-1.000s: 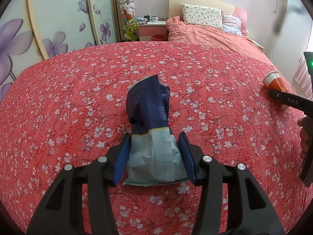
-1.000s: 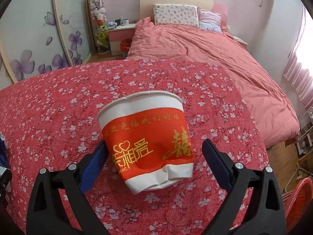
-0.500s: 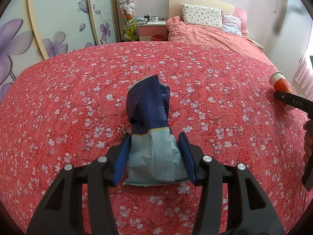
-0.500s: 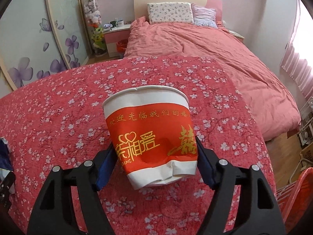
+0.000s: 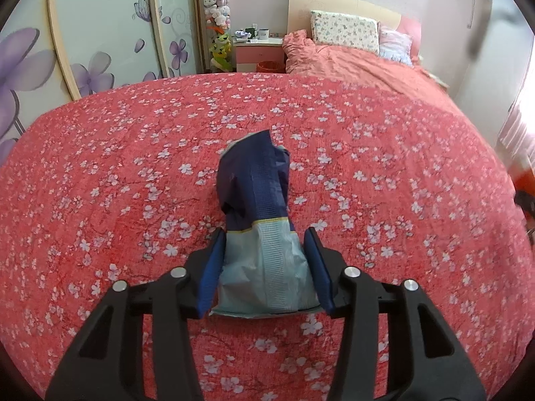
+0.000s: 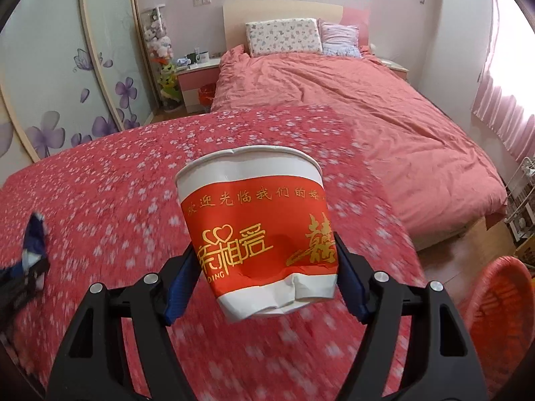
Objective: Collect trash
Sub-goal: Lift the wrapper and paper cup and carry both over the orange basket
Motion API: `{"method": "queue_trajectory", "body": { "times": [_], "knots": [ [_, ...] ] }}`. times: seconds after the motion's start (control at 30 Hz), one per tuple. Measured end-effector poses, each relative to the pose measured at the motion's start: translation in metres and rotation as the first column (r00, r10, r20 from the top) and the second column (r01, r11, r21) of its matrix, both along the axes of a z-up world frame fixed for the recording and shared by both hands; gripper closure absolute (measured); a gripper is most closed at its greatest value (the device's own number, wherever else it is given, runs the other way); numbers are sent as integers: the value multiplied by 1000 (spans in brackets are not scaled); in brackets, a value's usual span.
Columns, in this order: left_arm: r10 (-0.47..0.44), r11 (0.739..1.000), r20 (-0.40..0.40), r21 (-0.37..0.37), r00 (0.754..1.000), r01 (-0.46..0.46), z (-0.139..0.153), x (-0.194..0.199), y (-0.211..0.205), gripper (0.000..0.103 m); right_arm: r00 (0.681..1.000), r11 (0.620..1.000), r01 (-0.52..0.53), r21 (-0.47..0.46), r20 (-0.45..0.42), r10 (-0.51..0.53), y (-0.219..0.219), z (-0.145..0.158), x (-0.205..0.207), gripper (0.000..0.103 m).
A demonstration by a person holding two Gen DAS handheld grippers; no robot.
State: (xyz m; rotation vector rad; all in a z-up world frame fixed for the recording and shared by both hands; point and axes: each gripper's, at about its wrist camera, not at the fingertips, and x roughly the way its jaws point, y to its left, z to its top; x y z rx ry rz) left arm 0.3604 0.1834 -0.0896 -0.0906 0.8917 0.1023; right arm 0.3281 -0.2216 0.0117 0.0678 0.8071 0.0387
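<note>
A crumpled snack wrapper (image 5: 254, 183), dark blue above and pale blue below, lies on the red flowered tablecloth (image 5: 133, 167). My left gripper (image 5: 264, 237) is shut on its pale lower end, the jaws squeezing slightly tighter. In the right wrist view a dented red and white paper cup (image 6: 254, 220) with gold lettering hangs tilted above the cloth, with my right gripper (image 6: 264, 250) shut on its lower half. The same wrapper (image 6: 35, 234) shows at the left edge of that view. An orange blur at the right edge of the left wrist view is the cup (image 5: 525, 180).
An orange-red mesh basket (image 6: 498, 300) stands on the floor beyond the table's right edge. Behind the table are a pink bed (image 6: 334, 100), a bedside cabinet (image 6: 197, 80) and flowered wardrobe doors (image 5: 100, 33). A wire rack (image 6: 521, 193) stands at the far right.
My right gripper closed on the paper cup, lifted it off the cloth and carried it to the right, nearer the basket. The left gripper and the wrapper stayed in place.
</note>
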Motion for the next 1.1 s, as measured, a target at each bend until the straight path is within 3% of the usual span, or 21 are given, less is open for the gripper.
{"method": "queue_trajectory", "body": {
  "times": [0.13, 0.33, 0.67, 0.83, 1.1],
  "knots": [
    [-13, 999, 19, -34, 1000, 13, 1, -5, 3, 61, 1000, 1000, 1, 3, 18, -1, -15, 8, -20, 31],
    [-59, 998, 62, -12, 996, 60, 16, -18, -15, 61, 999, 1000, 24, 13, 47, -25, -30, 17, -43, 31],
    [-181, 983, 120, 0, 976, 183, 57, -38, -84, 61, 989, 996, 90, 24, 119, -92, -59, 32, -82, 31],
    [-276, 960, 147, -8, 950, 280, 77, -50, -134, 61, 977, 989, 137, 46, 157, -143, -78, 39, -106, 31],
    [-454, 885, 187, -17, 871, 465, 103, -76, -225, 61, 951, 973, 225, 47, 208, -229, -111, 46, -138, 31]
  ]
}}
